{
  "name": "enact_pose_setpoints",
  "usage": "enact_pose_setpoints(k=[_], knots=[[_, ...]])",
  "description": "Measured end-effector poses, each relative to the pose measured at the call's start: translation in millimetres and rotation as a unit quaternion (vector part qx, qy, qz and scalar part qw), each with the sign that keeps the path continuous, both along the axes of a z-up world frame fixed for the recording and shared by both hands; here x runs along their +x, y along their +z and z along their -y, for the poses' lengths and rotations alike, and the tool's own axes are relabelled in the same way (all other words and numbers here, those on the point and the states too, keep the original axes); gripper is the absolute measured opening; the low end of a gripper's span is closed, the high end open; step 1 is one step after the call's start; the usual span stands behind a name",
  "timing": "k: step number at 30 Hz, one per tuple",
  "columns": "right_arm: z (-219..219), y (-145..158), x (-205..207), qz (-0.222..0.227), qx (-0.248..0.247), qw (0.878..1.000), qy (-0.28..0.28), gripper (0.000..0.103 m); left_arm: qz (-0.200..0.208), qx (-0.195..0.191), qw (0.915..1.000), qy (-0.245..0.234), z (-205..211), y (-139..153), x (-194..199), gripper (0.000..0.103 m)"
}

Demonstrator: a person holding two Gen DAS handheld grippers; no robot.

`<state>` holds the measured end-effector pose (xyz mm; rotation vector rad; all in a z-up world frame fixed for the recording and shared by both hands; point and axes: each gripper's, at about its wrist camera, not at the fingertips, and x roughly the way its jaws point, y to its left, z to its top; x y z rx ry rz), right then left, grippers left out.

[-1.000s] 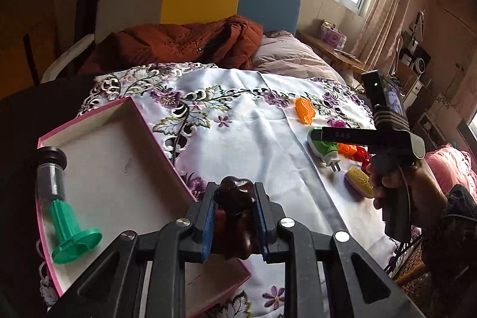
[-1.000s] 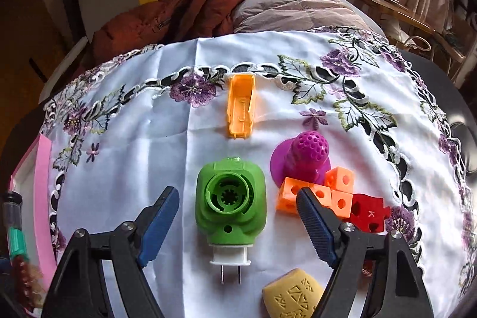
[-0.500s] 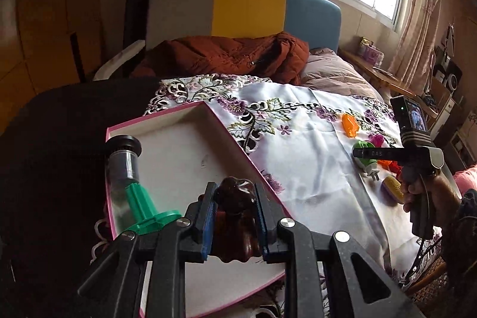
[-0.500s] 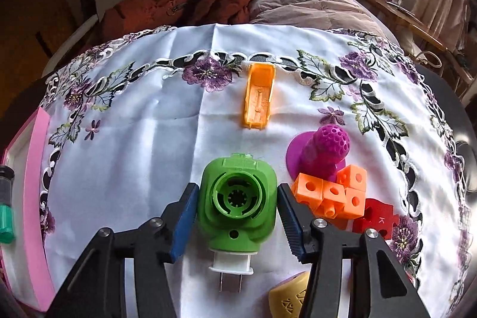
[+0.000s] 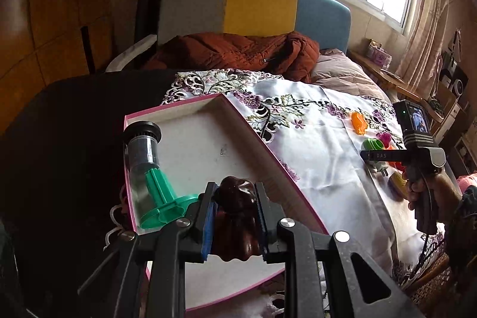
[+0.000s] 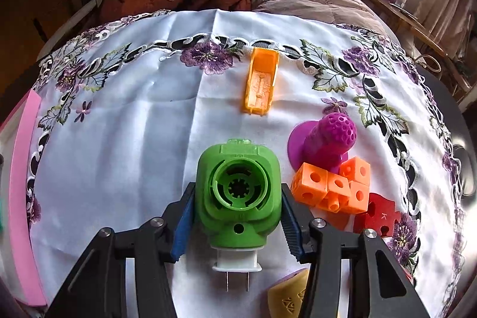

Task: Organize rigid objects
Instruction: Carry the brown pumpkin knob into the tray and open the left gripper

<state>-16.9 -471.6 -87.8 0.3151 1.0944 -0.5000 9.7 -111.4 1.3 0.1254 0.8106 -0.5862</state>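
Observation:
My left gripper [image 5: 235, 216] is shut on a dark brown lumpy figure [image 5: 235, 224] and holds it over the near part of the pink-rimmed white tray [image 5: 208, 148]. A green-and-clear tube [image 5: 149, 172] lies in the tray at its left side. My right gripper [image 6: 237, 213] is shut on the green plug-in device [image 6: 238, 192], which rests on the floral tablecloth [image 6: 119, 139] with its prongs toward me. The right gripper also shows in the left wrist view [image 5: 384, 155], far right of the tray.
On the cloth are an orange clip [image 6: 261, 84], a purple knobbed toy [image 6: 325, 139], orange cubes [image 6: 334, 187], a red piece [image 6: 378, 215] and a yellow piece [image 6: 287, 298]. A brown jacket [image 5: 238, 52] lies beyond the table. The tray's pink edge [image 6: 21, 192] is at far left.
My left gripper has swung left with the brown figure, from the tray's corner to over the tray. My right gripper has moved forward and closed from wide open onto the green device.

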Motion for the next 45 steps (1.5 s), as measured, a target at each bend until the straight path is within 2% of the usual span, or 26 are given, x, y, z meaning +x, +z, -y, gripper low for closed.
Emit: enact_pose_setpoints(k=[5, 12, 17, 23, 27, 33, 40, 43, 45], knots=[[-1.6, -1.4, 0.4, -0.001, -0.006, 1.000, 0.002, 0.053, -0.009, 0.000, 1.0000, 0.005, -7.6, -5.1, 1.0, 0.022], [-2.1, -1.6, -1.1, 0.000, -0.004, 1.000, -0.003, 0.053, -0.039, -0.022, 0.9989, 0.016, -31.4, -12.1, 10.5, 0.022], [-2.9, -1.2, -0.4, -0.003, -0.008, 1.000, -0.001, 0.053, -0.082, -0.069, 0.9938, 0.028, -49.6, -11.4, 40.2, 0.022], [-7.5, -0.5, 1.7, -0.008, -0.030, 0.999, 0.012, 0.053, -0.082, -0.086, 0.9925, 0.029, -37.9, -5.9, 78.4, 0.022], [-6.6, -0.4, 1.2, -0.009, -0.030, 0.999, 0.012, 0.053, -0.078, -0.074, 0.9938, 0.028, -20.3, -9.5, 108.3, 0.022], [-6.1, -0.8, 2.4, -0.010, -0.029, 0.999, 0.013, 0.053, -0.088, -0.035, 0.9946, 0.043, 4.6, -32.4, 151.5, 0.022], [-6.5, -1.0, 3.9, -0.011, -0.033, 0.999, 0.016, 0.053, -0.058, 0.008, 0.9970, 0.050, 26.4, -52.3, 178.8, 0.024], [-5.8, -1.1, 3.7, -0.011, -0.031, 0.999, 0.016, 0.053, -0.061, 0.011, 0.9971, 0.044, 27.5, -48.6, 178.1, 0.040], [-5.8, -1.1, 3.6, -0.011, -0.031, 0.999, 0.016, 0.053, -0.057, 0.010, 0.9974, 0.043, 24.7, -42.5, 172.3, 0.043]])
